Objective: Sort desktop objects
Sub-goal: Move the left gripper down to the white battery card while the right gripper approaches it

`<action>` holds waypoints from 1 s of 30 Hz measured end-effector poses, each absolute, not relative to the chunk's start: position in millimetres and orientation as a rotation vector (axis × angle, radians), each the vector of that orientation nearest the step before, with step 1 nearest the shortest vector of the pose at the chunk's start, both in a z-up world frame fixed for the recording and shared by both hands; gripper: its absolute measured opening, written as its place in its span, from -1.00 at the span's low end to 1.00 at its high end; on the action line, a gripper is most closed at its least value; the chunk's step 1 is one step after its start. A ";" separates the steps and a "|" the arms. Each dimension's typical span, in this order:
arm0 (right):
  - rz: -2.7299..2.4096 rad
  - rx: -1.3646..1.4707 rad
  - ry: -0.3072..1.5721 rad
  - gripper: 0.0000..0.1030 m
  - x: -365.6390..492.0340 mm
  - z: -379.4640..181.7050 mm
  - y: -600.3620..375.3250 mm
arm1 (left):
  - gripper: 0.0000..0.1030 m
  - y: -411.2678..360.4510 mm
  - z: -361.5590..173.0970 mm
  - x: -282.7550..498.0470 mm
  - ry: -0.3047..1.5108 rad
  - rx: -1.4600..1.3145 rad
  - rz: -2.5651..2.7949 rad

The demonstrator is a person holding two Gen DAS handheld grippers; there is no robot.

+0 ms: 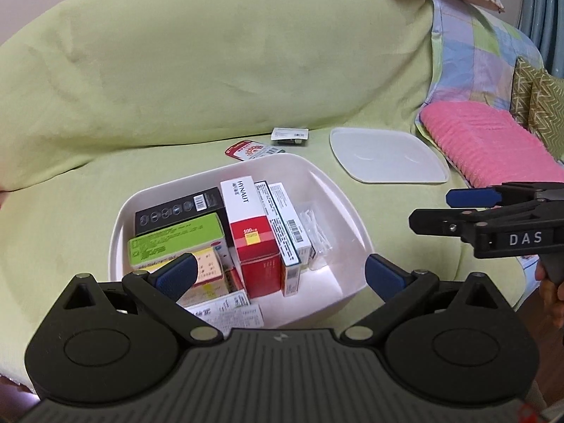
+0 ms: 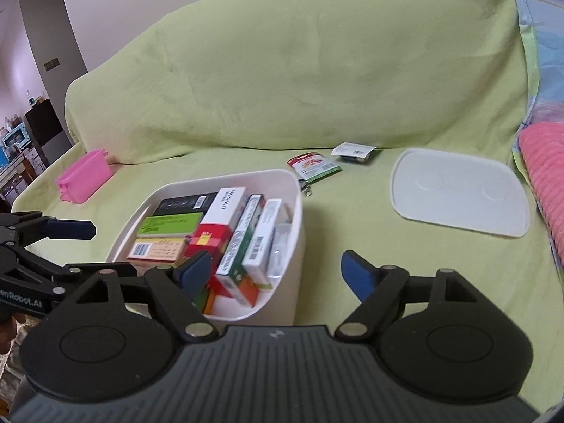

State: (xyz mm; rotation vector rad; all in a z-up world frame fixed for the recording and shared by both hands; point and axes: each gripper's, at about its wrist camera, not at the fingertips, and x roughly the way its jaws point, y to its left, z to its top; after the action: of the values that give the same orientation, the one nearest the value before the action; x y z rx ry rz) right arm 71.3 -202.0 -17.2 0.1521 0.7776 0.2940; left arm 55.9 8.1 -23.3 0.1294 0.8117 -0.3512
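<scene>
A white bin (image 1: 338,190) (image 2: 296,218) packed with several boxes sits on a green-covered sofa. Among them are a red and white box (image 1: 252,232) (image 2: 215,225), a green box (image 1: 176,239) and a black box (image 1: 179,209). My left gripper (image 1: 280,276) hovers open above the bin's near side, holding nothing. My right gripper (image 2: 276,275) is open too, over the bin's near right rim. Behind the bin lie a red and white packet (image 1: 246,149) (image 2: 312,165) and a small white packet (image 1: 289,135) (image 2: 354,149). The bin's white lid (image 1: 387,157) (image 2: 458,194) rests to the right.
A pink towel (image 1: 490,144) (image 2: 544,176) lies at the far right beside the lid. A pink plastic box (image 2: 83,179) sits on the sofa at the left. The sofa backrest (image 1: 229,63) rises behind everything. A hand (image 1: 550,292) grips the right tool.
</scene>
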 end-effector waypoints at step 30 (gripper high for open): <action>0.299 -0.220 0.699 0.83 263.9 -86.5 -281.4 | 0.97 -110.8 -59.3 270.6 0.679 0.713 -0.474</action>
State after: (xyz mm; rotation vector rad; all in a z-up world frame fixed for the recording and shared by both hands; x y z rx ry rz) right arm 263.9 -281.4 -86.5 -0.2198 0.6989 0.2992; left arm 270.6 -110.8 -59.3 0.7135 0.6789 -0.4742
